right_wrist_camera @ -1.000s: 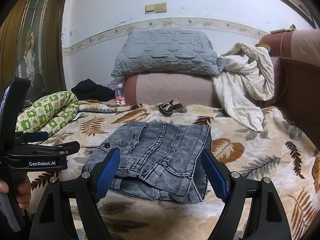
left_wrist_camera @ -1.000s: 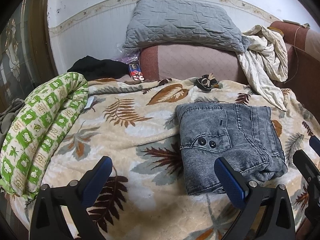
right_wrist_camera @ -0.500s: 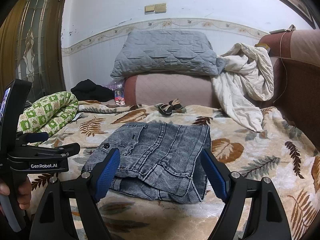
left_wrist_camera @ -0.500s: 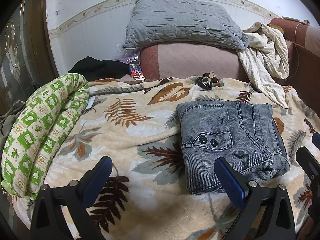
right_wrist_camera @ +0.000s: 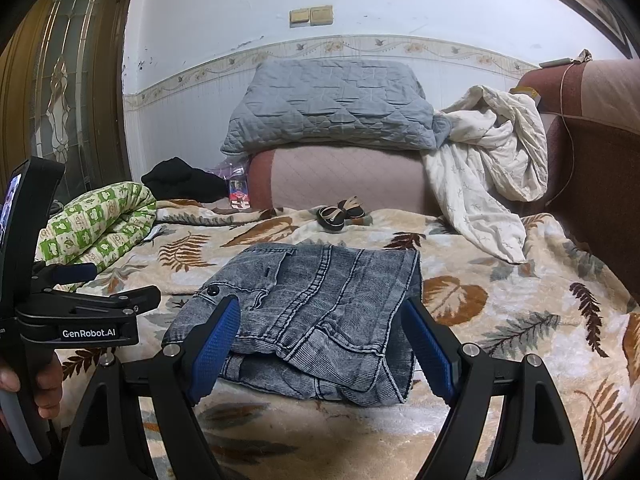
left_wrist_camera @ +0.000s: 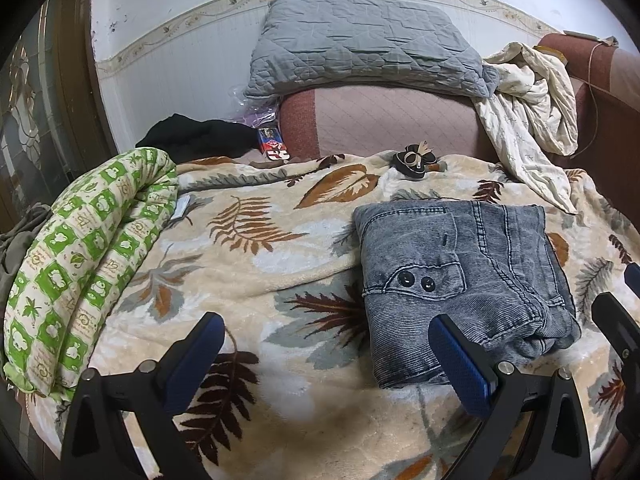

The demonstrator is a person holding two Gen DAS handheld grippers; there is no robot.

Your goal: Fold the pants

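Observation:
The grey denim pants [left_wrist_camera: 460, 280] lie folded into a compact rectangle on the leaf-patterned blanket [left_wrist_camera: 256, 256]; they also show in the right wrist view [right_wrist_camera: 316, 312]. My left gripper [left_wrist_camera: 324, 344] is open and empty, held above the blanket to the left of the pants' near edge. My right gripper [right_wrist_camera: 320, 332] is open and empty, just in front of the pants' near edge, with its blue pads [right_wrist_camera: 216, 344] apart on either side. The left gripper also shows at the left of the right wrist view [right_wrist_camera: 108, 284].
A rolled green-and-white quilt [left_wrist_camera: 84, 264] lies at the blanket's left edge. A grey pillow [left_wrist_camera: 360, 44] rests on the pink backrest [left_wrist_camera: 396, 120] behind. A white sheet [left_wrist_camera: 528, 108] hangs at the right. A small dark hair bow [left_wrist_camera: 416, 158] lies beyond the pants.
Both grippers have drifted slightly back and up from the pants. The pants lie unmoved and both grippers stay open.

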